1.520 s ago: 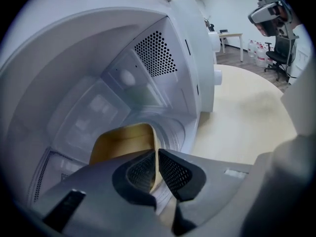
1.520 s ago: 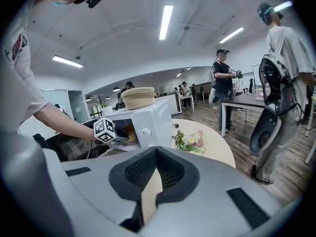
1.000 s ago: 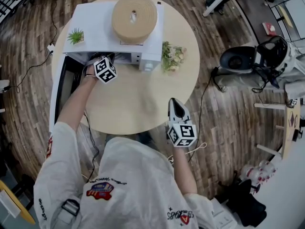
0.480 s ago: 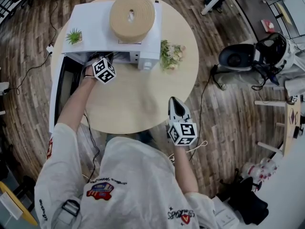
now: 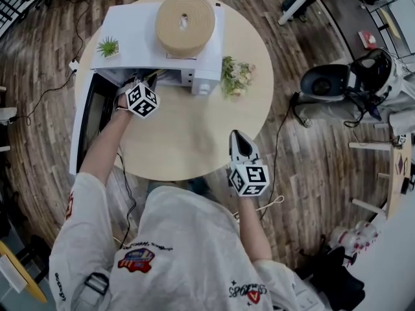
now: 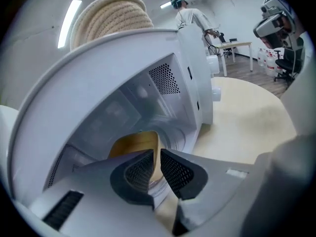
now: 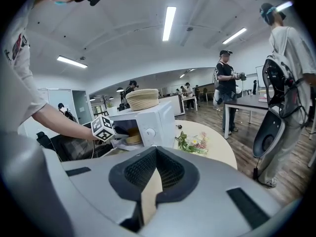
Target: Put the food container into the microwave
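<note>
The white microwave (image 5: 130, 37) stands at the back of the round table (image 5: 194, 128) with its door (image 5: 91, 118) swung open to the left. The tan food container (image 6: 134, 146) sits inside the cavity; the right gripper view also shows the container (image 7: 132, 138) there. My left gripper (image 6: 159, 154) reaches into the opening, jaws closed on the container's rim. In the head view only the left gripper's (image 5: 139, 86) marker cube shows clearly. My right gripper (image 5: 237, 138) hovers shut at the table's near edge, holding nothing.
A coiled woven basket (image 5: 185, 23) and a small potted plant (image 5: 107, 46) sit on top of the microwave. A flower bunch (image 5: 235, 75) lies on the table right of it. A scooter (image 5: 343, 80) and cables are on the floor at right. People stand in the background.
Hardly anything differs: the left gripper stays at the microwave opening and the right gripper holds its place; only the head camera has shifted slightly.
</note>
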`<state>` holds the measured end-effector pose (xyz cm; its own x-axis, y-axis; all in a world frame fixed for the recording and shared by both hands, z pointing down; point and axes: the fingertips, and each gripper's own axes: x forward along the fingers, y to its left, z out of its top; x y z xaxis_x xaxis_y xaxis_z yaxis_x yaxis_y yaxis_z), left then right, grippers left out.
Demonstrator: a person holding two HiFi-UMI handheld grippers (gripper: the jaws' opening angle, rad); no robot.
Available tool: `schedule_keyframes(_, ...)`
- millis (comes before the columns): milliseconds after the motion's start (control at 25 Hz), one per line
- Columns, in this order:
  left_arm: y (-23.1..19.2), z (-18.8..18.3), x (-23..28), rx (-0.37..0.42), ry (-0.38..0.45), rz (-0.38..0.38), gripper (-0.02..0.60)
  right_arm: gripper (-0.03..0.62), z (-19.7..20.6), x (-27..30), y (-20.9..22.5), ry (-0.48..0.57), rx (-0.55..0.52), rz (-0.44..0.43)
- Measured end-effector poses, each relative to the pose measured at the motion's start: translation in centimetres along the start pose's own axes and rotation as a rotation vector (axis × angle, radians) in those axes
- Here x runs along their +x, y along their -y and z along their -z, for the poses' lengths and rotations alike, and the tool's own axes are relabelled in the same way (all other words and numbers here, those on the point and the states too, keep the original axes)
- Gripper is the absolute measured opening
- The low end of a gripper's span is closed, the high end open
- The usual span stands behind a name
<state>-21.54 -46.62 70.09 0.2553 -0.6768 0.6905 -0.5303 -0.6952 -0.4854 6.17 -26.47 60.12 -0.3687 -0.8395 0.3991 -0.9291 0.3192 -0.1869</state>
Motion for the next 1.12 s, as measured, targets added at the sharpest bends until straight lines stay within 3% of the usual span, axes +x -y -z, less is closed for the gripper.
schedule_keyframes(200,0.3,-0.2,-2.3,-0.052,0.026,-0.011,0.018,0.002,-0.5,0.2,-0.7,0.009,-0.020,-0.036)
schedule_keyframes(600,0.2,0.8,-8.1,-0.265,0.063,-0.005,0.006,0.002,-3.6,0.7,-2.9,0.041,-0.076,-0.120)
schedule_keyframes(1120,2.5,1.7,-18.2,-0.517,0.151,-0.122,0.006,0.000,-7.2,0.8,-7.0,0.102,-0.164,-0.267)
